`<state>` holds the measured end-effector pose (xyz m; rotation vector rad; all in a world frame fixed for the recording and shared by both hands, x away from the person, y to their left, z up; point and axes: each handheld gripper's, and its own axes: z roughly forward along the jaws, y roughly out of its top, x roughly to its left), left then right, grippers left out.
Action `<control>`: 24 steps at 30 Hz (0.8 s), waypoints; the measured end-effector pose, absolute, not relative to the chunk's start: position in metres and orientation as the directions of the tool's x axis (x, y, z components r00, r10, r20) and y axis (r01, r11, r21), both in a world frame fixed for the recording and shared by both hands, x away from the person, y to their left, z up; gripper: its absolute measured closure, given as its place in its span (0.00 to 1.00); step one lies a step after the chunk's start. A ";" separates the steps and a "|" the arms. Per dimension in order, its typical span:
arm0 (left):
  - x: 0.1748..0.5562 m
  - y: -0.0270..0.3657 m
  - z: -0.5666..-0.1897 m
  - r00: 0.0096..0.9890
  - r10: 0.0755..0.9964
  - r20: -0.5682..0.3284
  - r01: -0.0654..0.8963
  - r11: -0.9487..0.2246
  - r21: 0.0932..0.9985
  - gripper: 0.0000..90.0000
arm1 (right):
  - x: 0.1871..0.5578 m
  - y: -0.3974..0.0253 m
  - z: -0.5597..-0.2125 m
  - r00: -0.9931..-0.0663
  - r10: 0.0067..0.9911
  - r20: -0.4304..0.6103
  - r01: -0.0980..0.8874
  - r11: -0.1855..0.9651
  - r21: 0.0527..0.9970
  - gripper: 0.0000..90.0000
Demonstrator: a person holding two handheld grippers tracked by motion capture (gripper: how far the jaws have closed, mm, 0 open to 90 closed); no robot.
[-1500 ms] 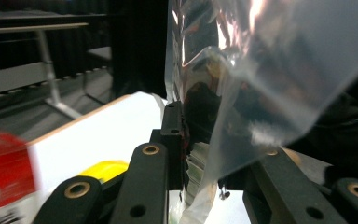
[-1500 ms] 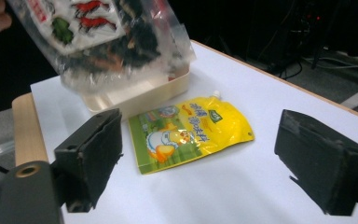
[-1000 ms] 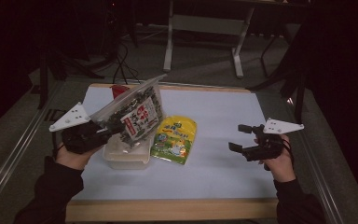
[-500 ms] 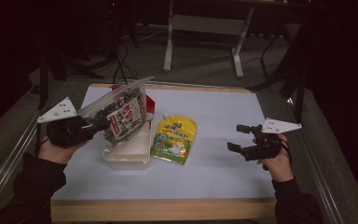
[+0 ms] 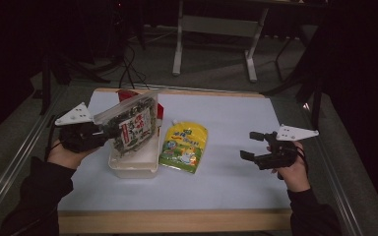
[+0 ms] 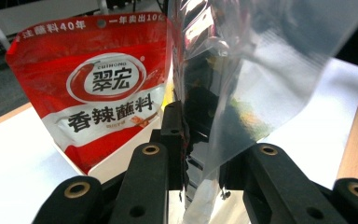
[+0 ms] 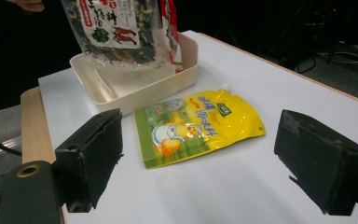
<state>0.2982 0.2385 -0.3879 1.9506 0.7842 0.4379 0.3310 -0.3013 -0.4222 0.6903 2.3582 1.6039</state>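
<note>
My left gripper [image 5: 109, 132] pinches the clear snack bag [image 5: 130, 124] by its edge, hanging it upright over the white tub [image 5: 133, 164] to drop beside the red packet [image 6: 100, 88], while my right gripper [image 5: 252, 146] waits, jaws spread, near the yellow pouch [image 5: 184, 146].

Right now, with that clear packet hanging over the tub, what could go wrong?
1. The left gripper pinches only the thin edge of the clear packet, so the film might slip free or tear.
2. The packet hangs tilted over the tub beside the red pouch; lowered carelessly, it could catch the rim or tip that pouch.
3. The yellow pouch lies right beside the tub and might get nudged.
</note>
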 end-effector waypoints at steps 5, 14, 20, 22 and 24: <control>0.305 0.237 -0.393 0.736 0.676 -0.032 0.363 -0.355 0.862 0.86 | 0.331 -0.300 -0.422 -0.870 0.485 0.086 0.261 0.304 0.916 0.17; 0.314 0.243 -0.407 0.718 0.691 -0.079 0.386 -0.302 0.872 0.86 | 0.330 -0.300 -0.424 -0.870 0.486 0.086 0.261 0.306 0.916 0.17; 0.316 0.245 -0.412 0.710 0.699 -0.083 0.379 -0.280 0.882 0.86 | 0.330 -0.299 -0.426 -0.872 0.483 0.086 0.262 0.311 0.913 0.17; 0.317 0.245 -0.413 0.710 0.699 -0.085 0.380 -0.279 0.882 0.86 | 0.330 -0.299 -0.426 -0.872 0.482 0.087 0.263 0.309 0.914 0.17; 0.318 0.244 -0.415 0.710 0.699 -0.084 0.379 -0.279 0.882 0.86 | 0.330 -0.299 -0.426 -0.872 0.481 0.087 0.262 0.310 0.914 0.17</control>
